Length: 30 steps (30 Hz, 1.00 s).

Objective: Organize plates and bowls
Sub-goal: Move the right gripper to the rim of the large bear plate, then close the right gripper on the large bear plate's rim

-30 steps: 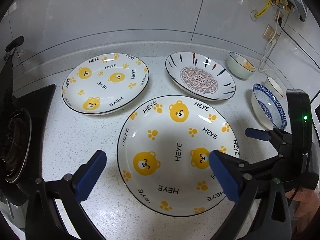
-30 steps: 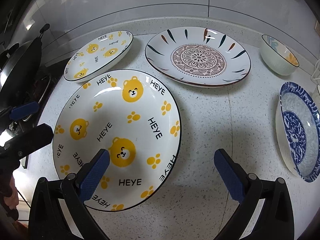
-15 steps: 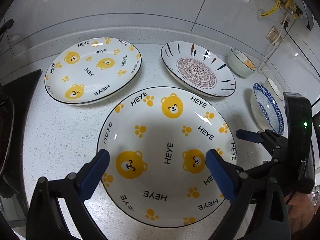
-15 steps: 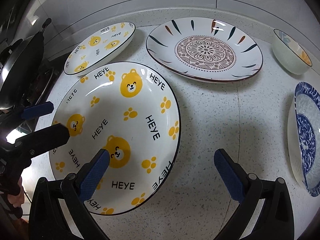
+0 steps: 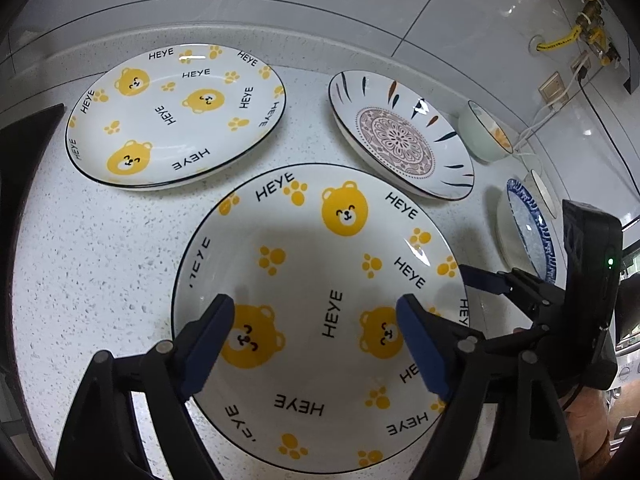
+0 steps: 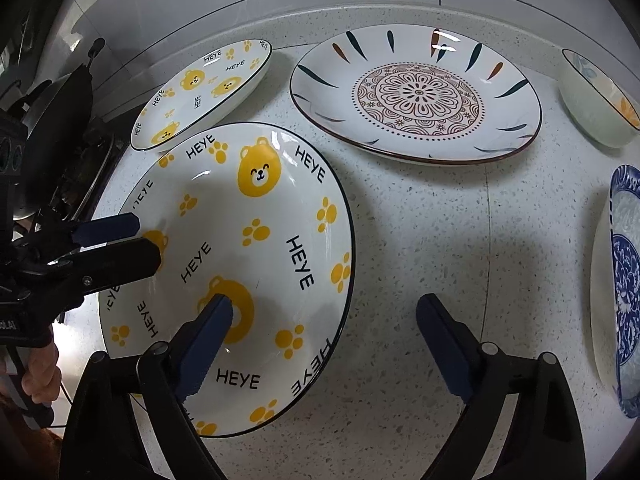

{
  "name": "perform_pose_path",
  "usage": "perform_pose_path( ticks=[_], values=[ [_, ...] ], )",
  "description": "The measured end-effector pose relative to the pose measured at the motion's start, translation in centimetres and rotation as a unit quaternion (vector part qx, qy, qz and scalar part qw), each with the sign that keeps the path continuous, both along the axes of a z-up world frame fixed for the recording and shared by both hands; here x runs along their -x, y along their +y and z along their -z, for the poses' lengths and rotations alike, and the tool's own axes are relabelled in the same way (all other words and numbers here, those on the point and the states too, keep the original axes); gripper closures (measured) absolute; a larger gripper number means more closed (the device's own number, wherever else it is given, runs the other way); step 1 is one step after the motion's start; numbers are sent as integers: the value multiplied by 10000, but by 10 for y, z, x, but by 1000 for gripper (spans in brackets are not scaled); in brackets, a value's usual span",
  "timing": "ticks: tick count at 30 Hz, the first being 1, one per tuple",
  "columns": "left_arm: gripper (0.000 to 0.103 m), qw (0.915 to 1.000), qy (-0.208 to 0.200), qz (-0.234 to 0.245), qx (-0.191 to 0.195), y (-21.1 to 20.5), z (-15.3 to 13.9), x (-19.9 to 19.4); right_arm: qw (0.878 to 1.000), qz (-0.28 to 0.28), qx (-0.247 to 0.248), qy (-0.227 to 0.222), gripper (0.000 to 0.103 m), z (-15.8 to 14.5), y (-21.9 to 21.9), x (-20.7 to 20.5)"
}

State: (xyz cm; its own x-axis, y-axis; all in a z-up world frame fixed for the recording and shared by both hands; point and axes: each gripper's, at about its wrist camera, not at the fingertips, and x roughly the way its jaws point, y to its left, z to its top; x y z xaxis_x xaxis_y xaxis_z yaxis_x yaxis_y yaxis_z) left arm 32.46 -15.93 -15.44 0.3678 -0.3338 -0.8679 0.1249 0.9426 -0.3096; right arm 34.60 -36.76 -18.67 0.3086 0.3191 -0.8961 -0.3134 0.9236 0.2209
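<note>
Left gripper [image 5: 316, 334] fingers apart, just been closing, poised over near bear plate [image 5: 320, 320], nothing clamped. Right gripper [image 6: 324, 332] fingers apart, also just closing, straddling that plate's right rim: one finger over plate, other over speckled counter [image 6: 420, 240]. Near bear plate flat on counter. Second bear plate [image 5: 176, 116] behind-left of it, mandala plate [image 5: 400, 140] behind-right, small bowl [image 6: 596, 108] and blue-patterned plate [image 6: 620, 292] further right.
</note>
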Motion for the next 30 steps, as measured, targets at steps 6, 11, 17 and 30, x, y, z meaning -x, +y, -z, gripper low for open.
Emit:
perform_pose_path(
  ticks=[6,11,17,30],
  values=[
    [22,10000,16,42,89,-1,2,0,10000,-48,-75,28,23,-2,-3,-1],
    [26,9998,41,62,163,-1,5,-1,9997,-74,-194,84,31,-4,-5,-1],
    [26,9997,80,55,240,2,9,-2,9995,-83,-255,144,33,-4,-5,-2],
    [26,9996,109,121,230,4,13,-2,9996,-132,-162,180,33,-4,1,-5]
  ],
)
